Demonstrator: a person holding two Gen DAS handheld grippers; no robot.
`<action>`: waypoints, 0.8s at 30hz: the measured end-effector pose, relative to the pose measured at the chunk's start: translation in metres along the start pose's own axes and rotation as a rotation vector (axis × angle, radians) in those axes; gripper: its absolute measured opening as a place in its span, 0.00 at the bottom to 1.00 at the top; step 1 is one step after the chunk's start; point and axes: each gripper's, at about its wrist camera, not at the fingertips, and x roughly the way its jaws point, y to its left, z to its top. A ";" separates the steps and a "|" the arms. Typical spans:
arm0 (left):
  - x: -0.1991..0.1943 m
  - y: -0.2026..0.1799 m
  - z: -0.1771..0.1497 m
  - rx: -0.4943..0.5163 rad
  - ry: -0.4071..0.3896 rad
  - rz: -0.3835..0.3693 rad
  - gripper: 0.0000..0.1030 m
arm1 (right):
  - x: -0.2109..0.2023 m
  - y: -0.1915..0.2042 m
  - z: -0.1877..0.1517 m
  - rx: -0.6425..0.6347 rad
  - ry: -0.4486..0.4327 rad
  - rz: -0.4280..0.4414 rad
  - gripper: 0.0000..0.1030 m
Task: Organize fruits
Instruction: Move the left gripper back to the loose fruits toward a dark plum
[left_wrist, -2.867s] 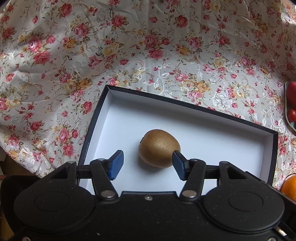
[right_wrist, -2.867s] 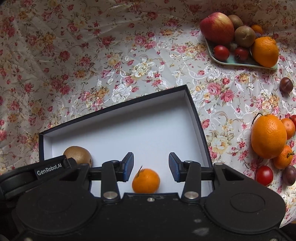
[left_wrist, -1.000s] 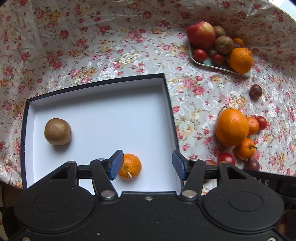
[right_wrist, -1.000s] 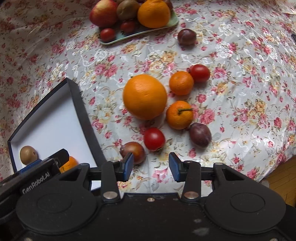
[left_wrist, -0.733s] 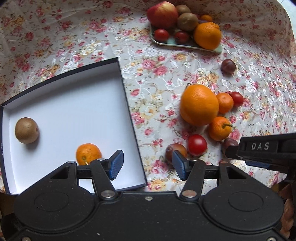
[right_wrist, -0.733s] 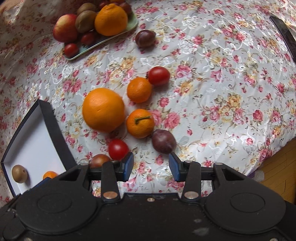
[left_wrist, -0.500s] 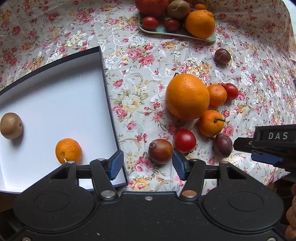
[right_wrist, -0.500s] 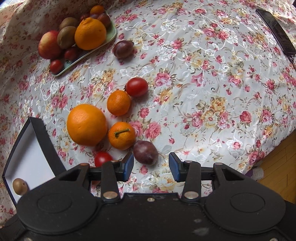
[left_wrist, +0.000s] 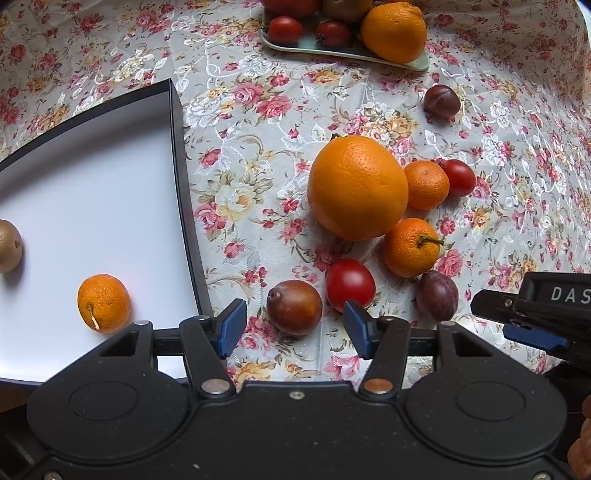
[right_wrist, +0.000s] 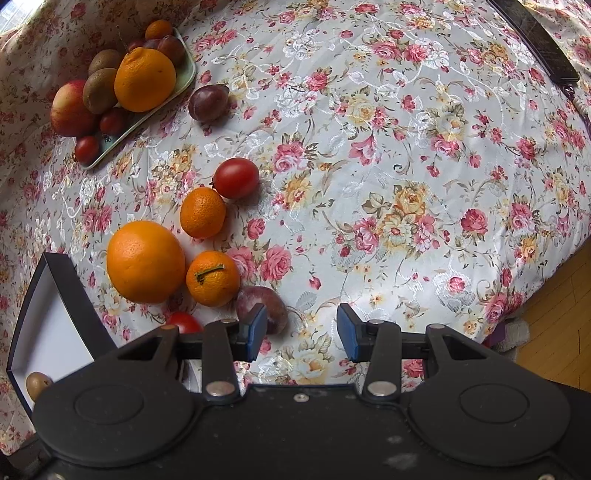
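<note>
Swung further right since half a second back, away from the black box (left_wrist: 177, 155) and over the loose fruit. From the left wrist: left tongs (left_wrist: 293, 326) spread wide and holding nothing, hovering just above a brown-red plum (left_wrist: 294, 307), with a red tomato (left_wrist: 350, 284) touching it on the right. Behind those, a big orange (left_wrist: 357, 187) flanked by two mandarins, one stemmed (left_wrist: 410, 246) and one plain (left_wrist: 426, 185), plus a second tomato (left_wrist: 458, 177) and a purple plum (left_wrist: 437, 294). Inside the box, on its white floor, a mandarin (left_wrist: 103, 302) and a kiwi (left_wrist: 8, 246) at the far left edge. Pale green tray (left_wrist: 343, 46) of fruit at the top, a lone dark plum (left_wrist: 441, 101) below it. From the right wrist: right tongs (right_wrist: 301, 334) likewise spread and empty, left finger partly covering that purple plum (right_wrist: 258, 304), over the flowered table cloth (right_wrist: 406, 166). Same cluster to the left, tray (right_wrist: 184, 79) upper left, box corner (right_wrist: 55, 266) lower left.
</note>
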 end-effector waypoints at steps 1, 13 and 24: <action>0.003 0.000 0.000 -0.001 0.006 0.002 0.59 | 0.001 0.000 0.000 -0.001 0.001 0.002 0.44; 0.013 0.006 0.001 -0.055 0.010 -0.046 0.42 | 0.001 0.002 -0.001 -0.003 -0.008 0.015 0.44; -0.012 0.009 0.003 -0.059 -0.069 -0.061 0.42 | 0.002 0.009 -0.004 -0.017 -0.010 0.051 0.44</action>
